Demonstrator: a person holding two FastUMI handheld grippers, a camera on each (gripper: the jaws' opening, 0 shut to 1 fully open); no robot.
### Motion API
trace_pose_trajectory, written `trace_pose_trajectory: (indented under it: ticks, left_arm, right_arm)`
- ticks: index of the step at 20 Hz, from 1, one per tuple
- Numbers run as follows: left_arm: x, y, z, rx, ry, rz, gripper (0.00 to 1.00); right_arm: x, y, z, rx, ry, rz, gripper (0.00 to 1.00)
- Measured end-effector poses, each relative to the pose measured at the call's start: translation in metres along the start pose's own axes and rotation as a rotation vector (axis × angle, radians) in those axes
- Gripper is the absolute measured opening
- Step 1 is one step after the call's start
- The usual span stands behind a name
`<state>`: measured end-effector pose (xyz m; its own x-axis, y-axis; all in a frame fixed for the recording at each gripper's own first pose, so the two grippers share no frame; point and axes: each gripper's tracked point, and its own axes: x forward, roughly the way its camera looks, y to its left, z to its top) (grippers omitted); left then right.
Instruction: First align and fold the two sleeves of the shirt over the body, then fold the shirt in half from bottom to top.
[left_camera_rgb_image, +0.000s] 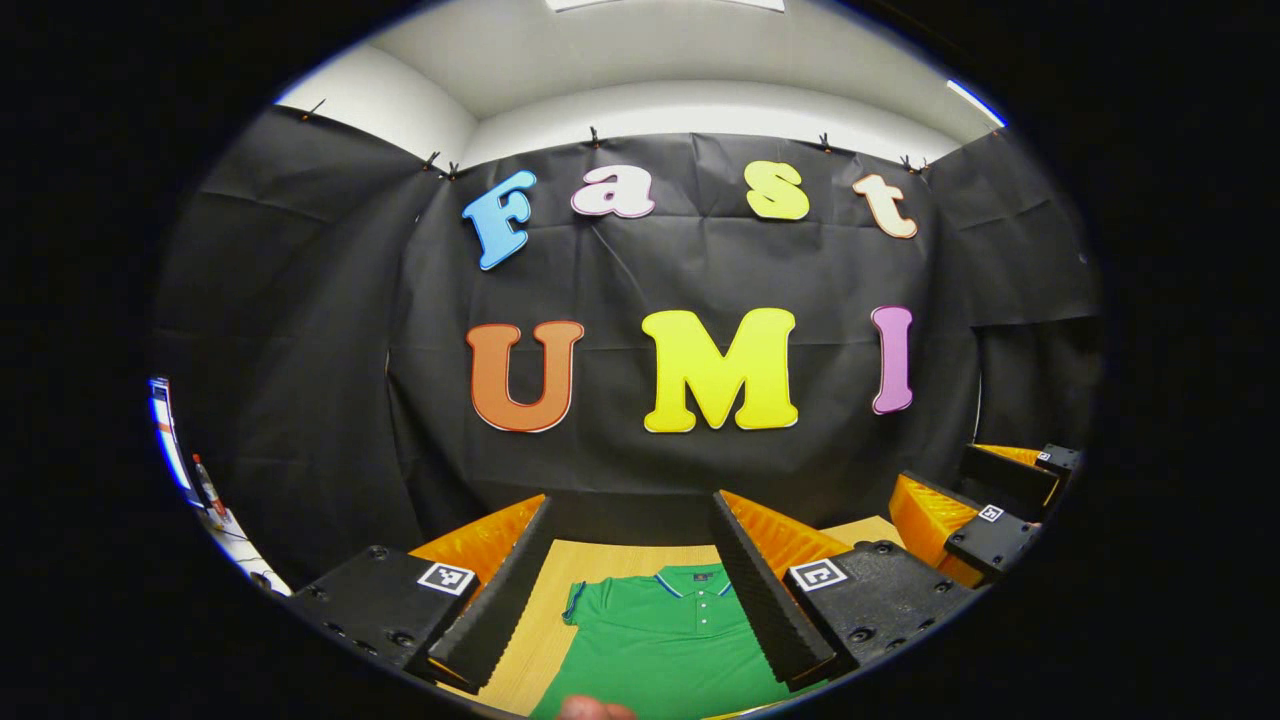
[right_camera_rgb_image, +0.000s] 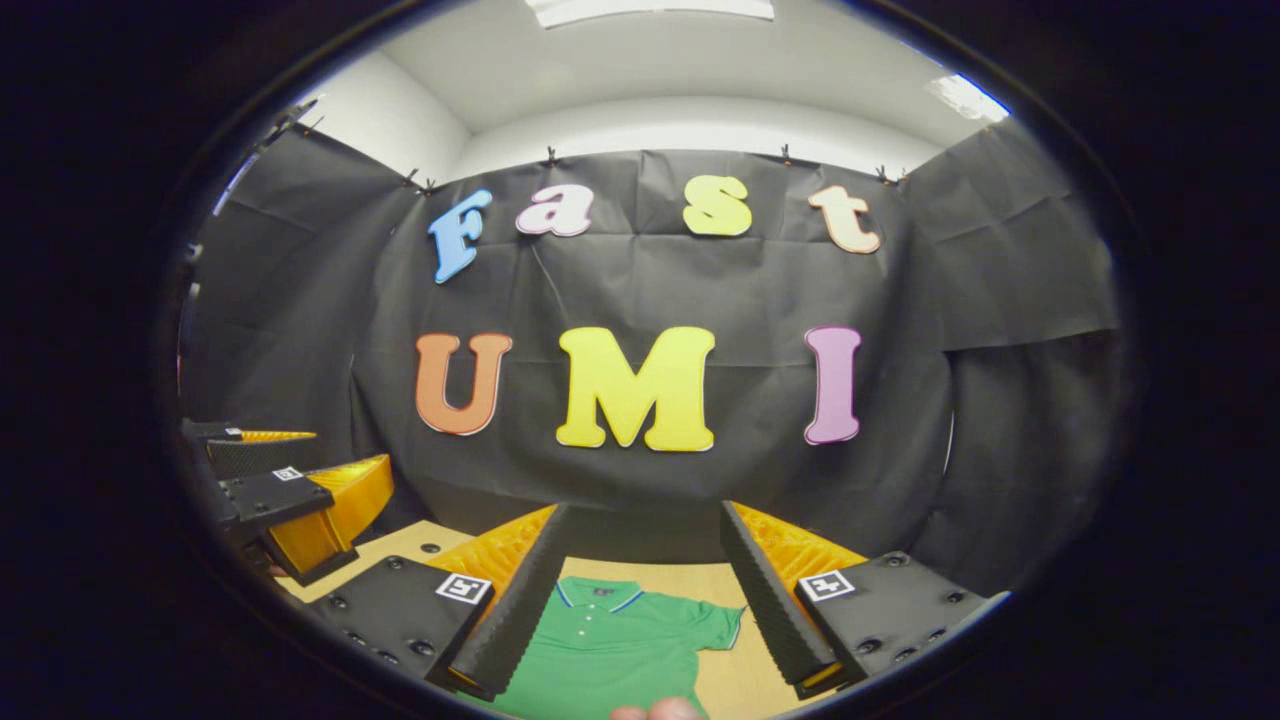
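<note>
Both grippers are hovering above the wooden table (left_camera_rgb_image: 560, 580), their jaws standing wide apart and gripping nothing: the left gripper (left_camera_rgb_image: 635, 585) is looking down on the green polo shirt (left_camera_rgb_image: 665, 640) lying flat with its collar toward the booth wall, and the right gripper (right_camera_rgb_image: 640, 590) is sitting beside it, framing the same shirt. Its sleeves are lying spread out to the sides, so by my judgement nothing is folded yet and both sleeve folds and the bottom-to-top fold are waiting
</note>
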<state>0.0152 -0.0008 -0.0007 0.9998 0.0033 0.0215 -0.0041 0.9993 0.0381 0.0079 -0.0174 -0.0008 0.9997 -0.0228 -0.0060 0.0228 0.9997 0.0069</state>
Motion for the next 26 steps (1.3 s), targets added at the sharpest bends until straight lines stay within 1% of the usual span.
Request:
trace_pose_trajectory:
  ticks: [3,4,5,6,9,11,13,14,15,16,18,20,21,22,24,25,26]
  left_arm:
    - [0.001,0.005,-0.007,-0.015,0.013,0.015,0.98]
    - [0.002,0.007,-0.008,-0.021,0.016,0.023,1.0]
    - [0.002,0.011,-0.009,-0.021,0.015,0.033,1.0]
    - [0.003,0.013,-0.009,-0.016,0.009,0.043,0.99]
    - [0.006,0.016,-0.01,-0.013,0.008,0.06,0.99]
    - [0.007,0.013,-0.012,-0.013,0.013,0.061,0.99]
    - [0.008,0.01,-0.011,-0.015,0.01,0.06,0.99]
    - [0.009,0.008,-0.01,-0.016,0.008,0.059,0.99]
    - [0.01,0.006,-0.01,-0.015,0.007,0.058,0.99]
    - [0.011,0.004,-0.01,-0.013,0.002,0.052,0.99]
    - [0.014,0.004,-0.011,-0.01,-0.011,0.054,1.0]
    - [0.018,0.002,-0.021,-0.026,0.003,0.055,0.98]
    - [0.021,0.0,-0.027,-0.033,0.015,0.055,0.99]
    - [0.022,-0.002,-0.032,-0.041,0.026,0.059,0.99]
    - [0.023,-0.008,-0.041,-0.054,0.044,0.053,0.99]
    - [0.023,-0.009,-0.047,-0.051,0.053,0.052,0.99]
    - [0.024,-0.01,-0.052,-0.046,0.066,0.053,0.99]
  right_arm:
    - [0.004,0.001,-0.004,-0.008,0.004,0.007,0.92]
    - [0.004,0.003,-0.007,-0.014,0.01,0.013,0.95]
    - [0.005,0.003,-0.009,-0.017,0.015,0.018,0.92]
    - [0.007,0.003,-0.009,-0.019,0.018,0.022,0.95]
    - [0.009,0.001,-0.003,-0.016,0.011,0.029,0.95]
    - [0.012,-0.001,-0.003,-0.018,0.015,0.037,0.92]
    - [0.016,-0.005,-0.002,-0.028,0.01,0.04,0.92]
    - [0.018,-0.01,-0.003,-0.03,0.009,0.035,0.92]
    - [0.019,-0.015,-0.004,-0.027,0.01,0.031,0.95]
    - [0.022,-0.019,-0.008,-0.023,0.018,0.028,0.92]
    - [0.024,-0.029,-0.017,-0.014,0.033,0.03,0.92]
    - [0.027,-0.048,-0.026,-0.027,0.044,0.009,0.92]
    - [0.026,-0.058,-0.031,-0.031,0.054,-0.006,0.95]
    - [0.027,-0.067,-0.038,-0.032,0.067,-0.02,0.92]
    - [0.03,-0.086,-0.056,-0.045,0.111,-0.038,0.92]
    - [0.031,-0.094,-0.066,-0.045,0.138,-0.045,0.95]
    - [0.034,-0.103,-0.079,-0.042,0.169,-0.051,0.95]
